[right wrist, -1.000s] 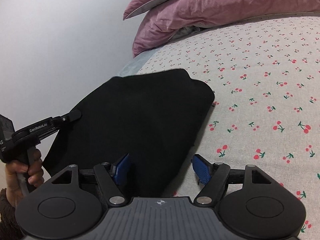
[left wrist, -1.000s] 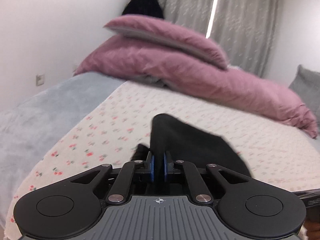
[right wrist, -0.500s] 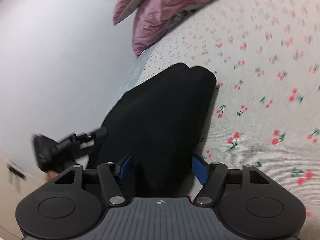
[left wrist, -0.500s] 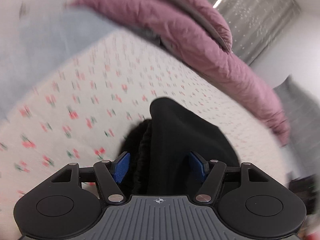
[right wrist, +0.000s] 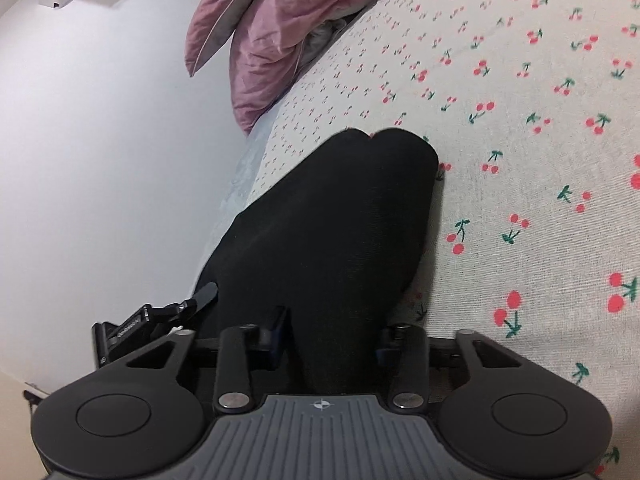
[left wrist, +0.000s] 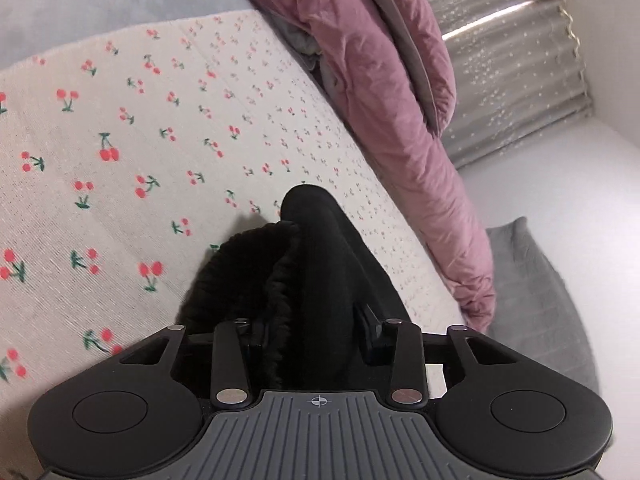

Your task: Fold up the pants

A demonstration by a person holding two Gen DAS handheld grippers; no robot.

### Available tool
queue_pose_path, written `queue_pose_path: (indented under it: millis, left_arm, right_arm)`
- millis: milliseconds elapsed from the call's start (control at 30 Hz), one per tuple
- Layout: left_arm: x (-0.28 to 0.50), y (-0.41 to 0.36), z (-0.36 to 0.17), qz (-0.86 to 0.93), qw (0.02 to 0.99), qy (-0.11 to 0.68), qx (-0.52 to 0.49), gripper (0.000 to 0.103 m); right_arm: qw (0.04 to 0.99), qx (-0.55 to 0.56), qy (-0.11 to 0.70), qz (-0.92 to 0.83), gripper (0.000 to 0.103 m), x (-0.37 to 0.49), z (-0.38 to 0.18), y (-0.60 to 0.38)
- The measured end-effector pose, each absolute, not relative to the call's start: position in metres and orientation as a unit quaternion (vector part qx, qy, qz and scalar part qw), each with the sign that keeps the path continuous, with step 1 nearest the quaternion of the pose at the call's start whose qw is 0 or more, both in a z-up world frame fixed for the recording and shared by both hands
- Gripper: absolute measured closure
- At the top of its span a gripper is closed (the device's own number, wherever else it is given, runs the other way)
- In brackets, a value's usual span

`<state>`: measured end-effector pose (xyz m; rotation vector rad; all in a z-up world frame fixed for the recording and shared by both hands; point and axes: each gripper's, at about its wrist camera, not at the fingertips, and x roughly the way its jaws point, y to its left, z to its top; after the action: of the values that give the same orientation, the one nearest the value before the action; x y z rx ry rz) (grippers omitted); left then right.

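Two grippers grip the folded black pants (right wrist: pixel 332 232) on the cherry-print bed (left wrist: pixel 120 140). The left gripper (left wrist: pixel 314 326) has its jaws pressed on a thick bundle with a fuzzy lining; a second ago they pinched a thin edge, opened, and have just been closing again. The right gripper (right wrist: pixel 332 334), open wide earlier, has likewise been closing and now squeezes the near end of the pants. Both point downward at a slant, rolled since before, so the bed runs diagonally. Beyond lies a pink duvet (left wrist: pixel 400 100), then grey curtains (left wrist: pixel 512 60).
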<state>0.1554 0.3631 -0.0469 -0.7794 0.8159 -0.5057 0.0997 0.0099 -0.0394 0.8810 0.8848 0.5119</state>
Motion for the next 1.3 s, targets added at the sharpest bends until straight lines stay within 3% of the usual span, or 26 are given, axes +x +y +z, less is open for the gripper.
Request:
queue_pose_path:
  millis: [67, 567, 967, 1100, 1133, 1200, 1300]
  left_arm:
    - [0.152, 0.352, -0.038, -0.233, 0.828, 0.380, -0.340, 0.071]
    - [0.161, 0.198, -0.020, -0.306, 0.807, 0.408, -0.299, 0.079]
    - [0.186, 0.088, -0.028, -0.350, 0.804, 0.362, -0.316, 0.080]
    - [0.203, 0.071, -0.033, -0.317, 0.841, 0.336, -0.280, 0.071]
    - [0.206, 0.066, -0.038, -0.304, 0.854, 0.333, -0.259, 0.070]
    - [0.207, 0.059, -0.044, -0.287, 0.874, 0.323, -0.224, 0.046]
    - [0.197, 0.059, -0.031, -0.281, 0.891, 0.304, -0.185, 0.046]
  right_arm:
    - [0.776, 0.420, 0.405, 0.239, 0.076, 0.095, -0.035, 0.003]
    - [0.802, 0.432, 0.383, 0.152, 0.077, 0.043, -0.009, -0.122]
    - [0.868, 0.392, 0.288, 0.103, 0.076, 0.023, 0.008, -0.221]
    - [0.897, 0.346, 0.261, 0.090, 0.067, 0.043, 0.004, -0.232]
    - [0.900, 0.338, 0.268, 0.060, 0.056, 0.047, -0.005, -0.236]
    - [0.893, 0.335, 0.299, -0.008, 0.051, 0.057, -0.027, -0.245]
    - [0.890, 0.342, 0.302, -0.026, 0.049, 0.057, -0.039, -0.250]
